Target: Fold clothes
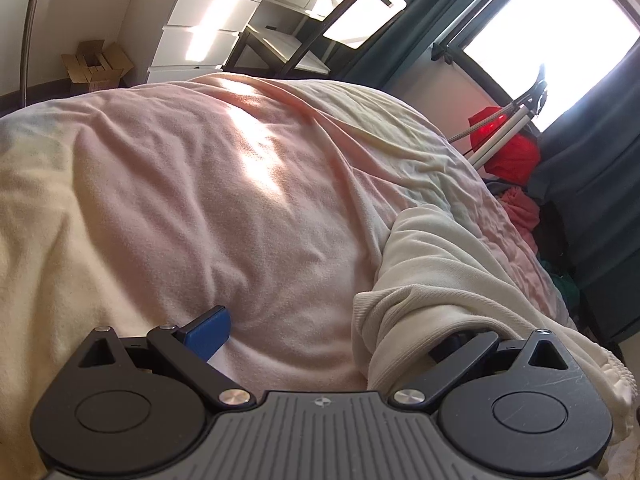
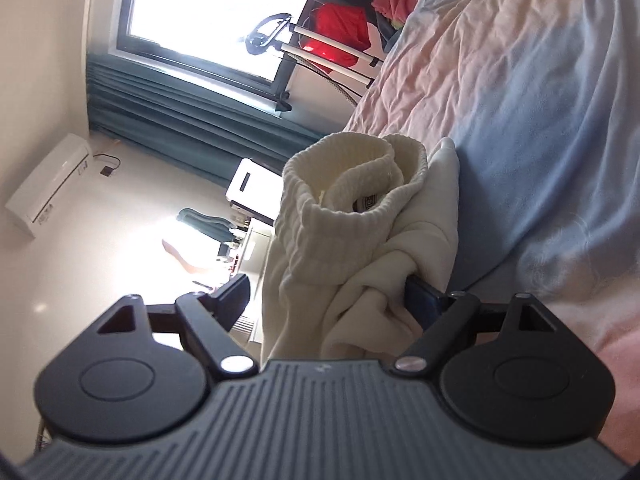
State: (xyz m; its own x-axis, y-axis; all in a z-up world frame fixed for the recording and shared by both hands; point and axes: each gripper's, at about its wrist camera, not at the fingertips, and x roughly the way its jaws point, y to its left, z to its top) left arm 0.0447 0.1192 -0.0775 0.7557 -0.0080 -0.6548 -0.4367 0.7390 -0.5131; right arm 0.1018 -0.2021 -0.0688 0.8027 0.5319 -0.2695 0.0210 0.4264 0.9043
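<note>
- Left gripper [image 1: 328, 334]: fingers spread wide. The blue-padded finger [image 1: 210, 336] lies on the pink blanket [image 1: 224, 200]; the other finger is hidden under the cream sweater [image 1: 436, 276].
- No fabric lies between the left fingers, only bare blanket. The sweater is draped over the outer finger and runs forward from it along the bed; its ribbed hem lies just ahead of that finger.
- Right gripper [image 2: 328, 300]: fingers also well apart, view rolled sideways. A bunch of the cream sweater [image 2: 360, 248] fills part of the gap and presses against the blue finger [image 2: 422, 300]; the black finger [image 2: 234, 294] stands apart from the cloth. Cannot tell whether anything is actually pinched.
- Ribbed cuffs [image 2: 352, 176] stand up just ahead of the right fingers, openings facing the camera.
- Beyond the blue finger: the bed, blanket [image 2: 540, 120] in pink and pale blue.
- Far ahead of the left fingers: white drawers [image 1: 200, 32], window [image 1: 552, 40], red garment [image 1: 508, 148].
</note>
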